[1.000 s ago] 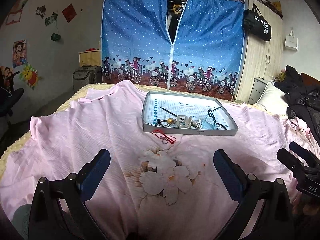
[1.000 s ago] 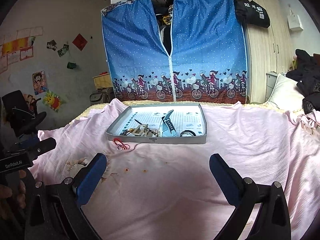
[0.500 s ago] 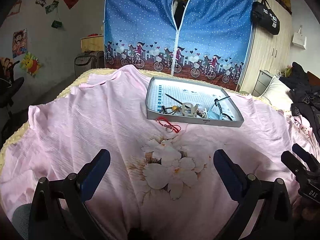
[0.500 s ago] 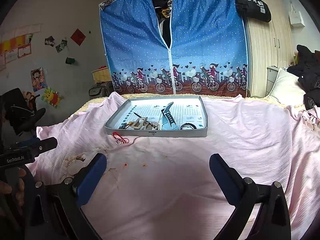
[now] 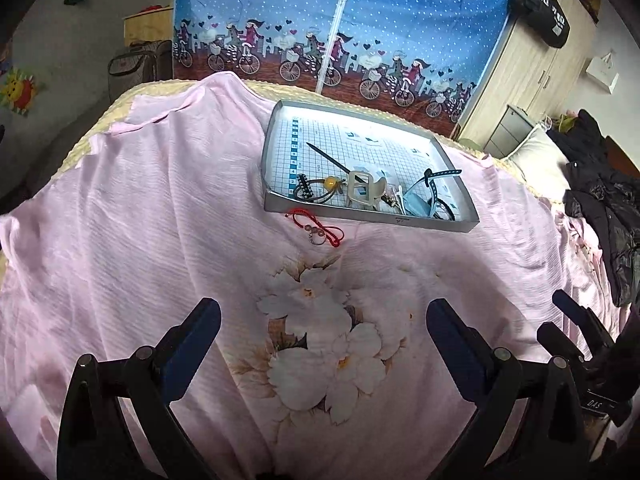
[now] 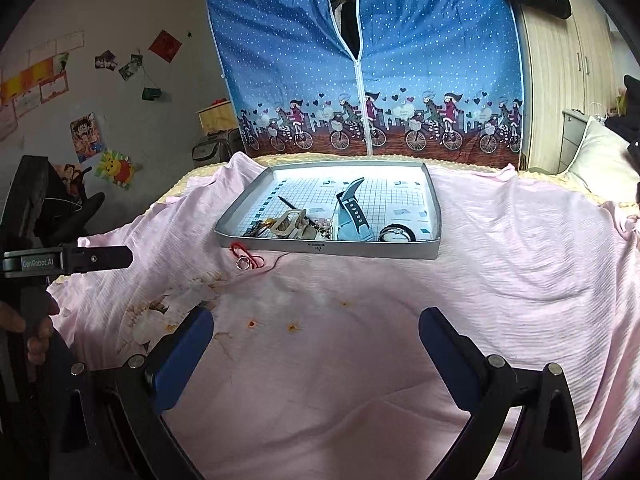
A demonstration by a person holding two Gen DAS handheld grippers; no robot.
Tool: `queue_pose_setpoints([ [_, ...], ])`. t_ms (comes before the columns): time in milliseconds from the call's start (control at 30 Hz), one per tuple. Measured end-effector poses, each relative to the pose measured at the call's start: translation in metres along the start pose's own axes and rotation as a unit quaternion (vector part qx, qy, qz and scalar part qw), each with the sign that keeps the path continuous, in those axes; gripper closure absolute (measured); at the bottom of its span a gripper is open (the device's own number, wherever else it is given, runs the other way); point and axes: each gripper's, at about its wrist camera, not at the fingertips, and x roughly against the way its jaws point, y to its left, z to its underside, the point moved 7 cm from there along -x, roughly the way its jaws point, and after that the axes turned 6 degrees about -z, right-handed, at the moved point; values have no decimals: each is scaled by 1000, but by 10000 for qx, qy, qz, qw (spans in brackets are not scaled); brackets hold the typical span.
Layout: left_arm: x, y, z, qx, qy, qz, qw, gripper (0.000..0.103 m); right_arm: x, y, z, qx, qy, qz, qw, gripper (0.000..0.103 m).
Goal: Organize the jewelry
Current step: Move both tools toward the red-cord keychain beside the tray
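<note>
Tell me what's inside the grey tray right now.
In the grey tray: a black stick, yellow-bead hair tie, beige clip, blue watch strap and black rings. Small pieces under the clip are hidden.

Soft daylight is filling the room evenly, and the far edge of the tray (image 5: pixel 360 118) is glaring white (washed out in both views). Fisheye bending is curving the wardrobe (image 6: pixel 560 80), corners are darkening, and the bedsheet (image 6: pixel 500 264) folds are casting faint shadows.

We read "GenRobot.AI" on the left gripper (image 6: pixel 66 261) in the right wrist view. We read "DAS" on the right gripper (image 5: pixel 596 402) in the left wrist view. White signs on the black bag (image 5: pixel 542 12) are too small to read.
</note>
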Motion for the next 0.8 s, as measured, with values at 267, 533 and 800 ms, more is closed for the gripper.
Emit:
queue_pose_setpoints([
  [267, -57, 25, -28, -83, 490, -91, 9987, 7, -48, -11, -2, -44, 520, -277, 9983, 5],
  [533, -109, 29, -28, -286, 927, 267, 9949, 45, -112, -11, -9, 373, 877, -543, 9940, 35],
  [800, -139, 11, -29, -984, 908, 323, 9905, 60, -172, -3, -20, 602, 1083, -1073, 9865, 59],
])
